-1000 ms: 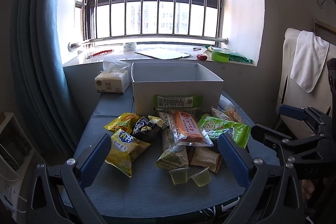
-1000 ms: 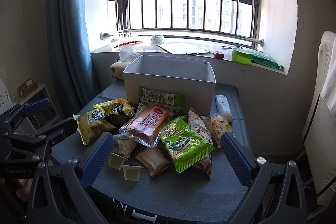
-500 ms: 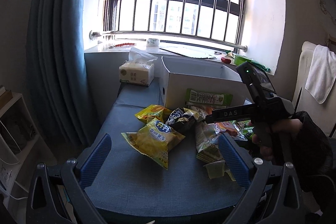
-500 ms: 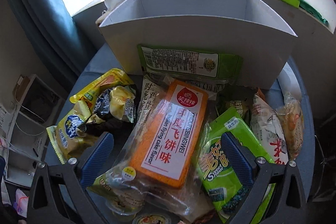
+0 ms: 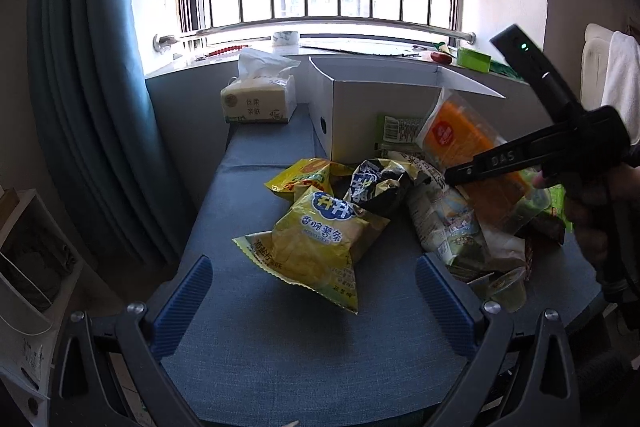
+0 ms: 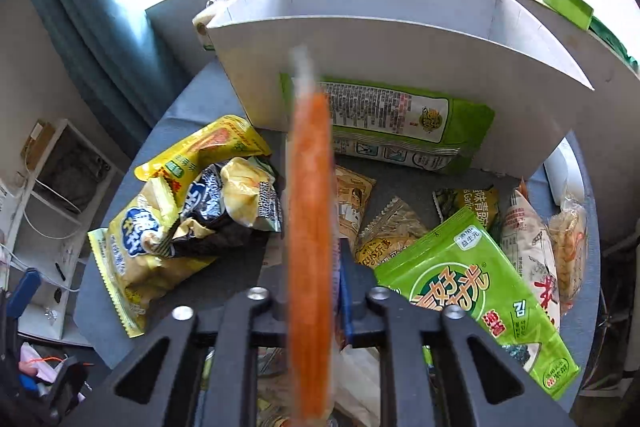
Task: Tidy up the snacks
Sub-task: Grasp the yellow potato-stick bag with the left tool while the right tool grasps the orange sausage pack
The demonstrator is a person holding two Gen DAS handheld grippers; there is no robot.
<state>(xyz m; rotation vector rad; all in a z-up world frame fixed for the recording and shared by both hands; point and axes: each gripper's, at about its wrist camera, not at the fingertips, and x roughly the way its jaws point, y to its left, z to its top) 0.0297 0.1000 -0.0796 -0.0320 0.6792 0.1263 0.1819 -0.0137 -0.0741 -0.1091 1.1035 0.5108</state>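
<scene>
Right gripper [image 6: 312,291]: jaws pressed onto the orange cake pack [image 6: 311,227], which it holds edge-on and lifted above the snack pile, in front of the white box [image 6: 400,47].
Orange cake pack, left view [image 5: 460,143]: raised and tilted beside the front wall of the box, with the right gripper body [image 5: 536,155] crossing in front of it.
Left gripper [image 5: 316,291]: jaws spread wide with nothing between them, low over the blue table [image 5: 260,155].
Yellow chip bag [image 5: 316,243]: lies on the table just ahead of the left gripper.
Black-and-yellow bag [image 6: 228,203]: crumpled, resting against the yellow chip bag.
Green seaweed bag [image 6: 476,291]: flat on the pile, right of the held pack.
Green packet [image 6: 400,115]: leaning against the front wall of the box.
Tissue pack [image 5: 260,99]: on the table, left of the box.
</scene>
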